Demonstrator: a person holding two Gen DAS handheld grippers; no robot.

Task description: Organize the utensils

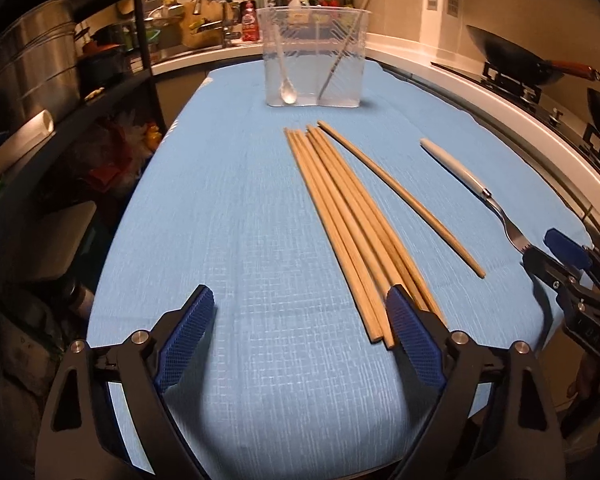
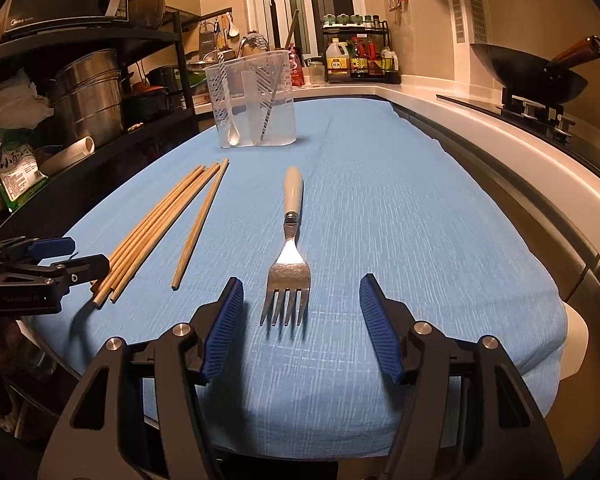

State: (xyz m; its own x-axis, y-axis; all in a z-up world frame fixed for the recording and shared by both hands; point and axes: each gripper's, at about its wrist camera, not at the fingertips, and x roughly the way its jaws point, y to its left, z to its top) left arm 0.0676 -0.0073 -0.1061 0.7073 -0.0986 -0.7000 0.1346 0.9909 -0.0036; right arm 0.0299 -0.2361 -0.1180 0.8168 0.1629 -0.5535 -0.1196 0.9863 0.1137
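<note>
Matt wooden chopsticks (image 1: 352, 216), woven cloth (image 1: 240, 240)

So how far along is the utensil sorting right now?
Partly done: a spoon and one thin utensil already stand in the clear holder. Nothing is in hand; the right gripper is open around the fork, and the left gripper is open beside the chopsticks. Fork and chopsticks remain on the blue cloth.

the left gripper (image 1: 300, 316) points down at a slant, its jaws spread wide with nothing held. the right gripper (image 2: 300, 312) is also tilted downward, jaws apart and empty, pads touching nothing.
</note>
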